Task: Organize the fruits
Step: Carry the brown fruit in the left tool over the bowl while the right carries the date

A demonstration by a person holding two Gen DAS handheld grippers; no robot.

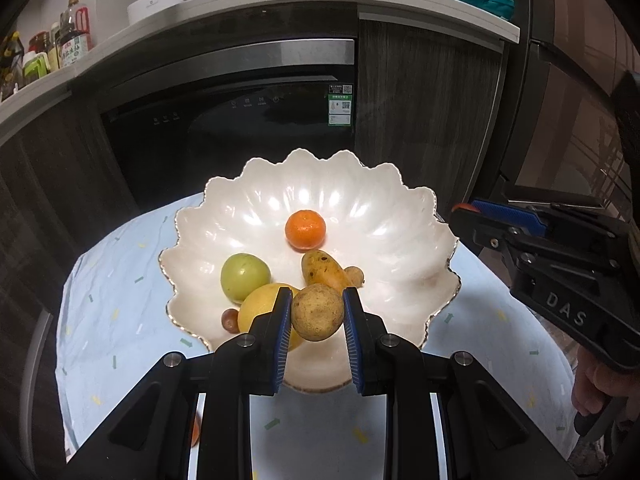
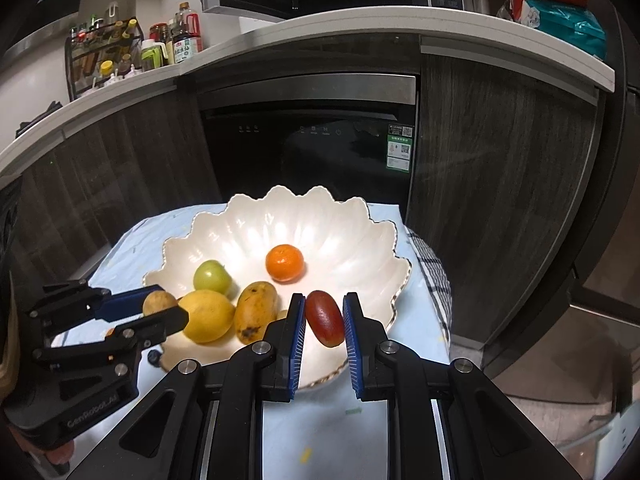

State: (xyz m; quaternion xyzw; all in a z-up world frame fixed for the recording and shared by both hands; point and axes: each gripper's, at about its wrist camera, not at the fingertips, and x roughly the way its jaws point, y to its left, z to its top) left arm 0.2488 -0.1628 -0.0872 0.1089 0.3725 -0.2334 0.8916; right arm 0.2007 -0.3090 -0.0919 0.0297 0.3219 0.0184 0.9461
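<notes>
A: Progress? The scalloped white bowl [image 1: 384, 216] already has the tangerine [image 1: 305, 229], green fruit [image 1: 245, 277], lemon [image 1: 260, 312], mango [image 1: 324, 272] and a couple of small brownish fruits in it. Most looks sorted.

B: Two pieces not down yet. The left gripper [image 1: 316, 316] is clamped on a round tan fruit [image 1: 317, 312], hanging over the bowl's near rim, just above the lemon.

A: And the right gripper [image 2: 324, 318]?

B: Pinched on a red oval fruit [image 2: 325, 317], also over the bowl's near edge, right of the mango. It sits tilted between the blue pads [image 2: 298, 332]. Neither held fruit touches the bowl, as far as the views show.

A: Anything left outside the bowl?

B: Something small and dark lies on the cloth [image 2: 132, 248] by the bowl's near-left rim; can't tell what it is. An orange sliver shows behind the left gripper's frame too. So probably release these two, then check strays.
</notes>
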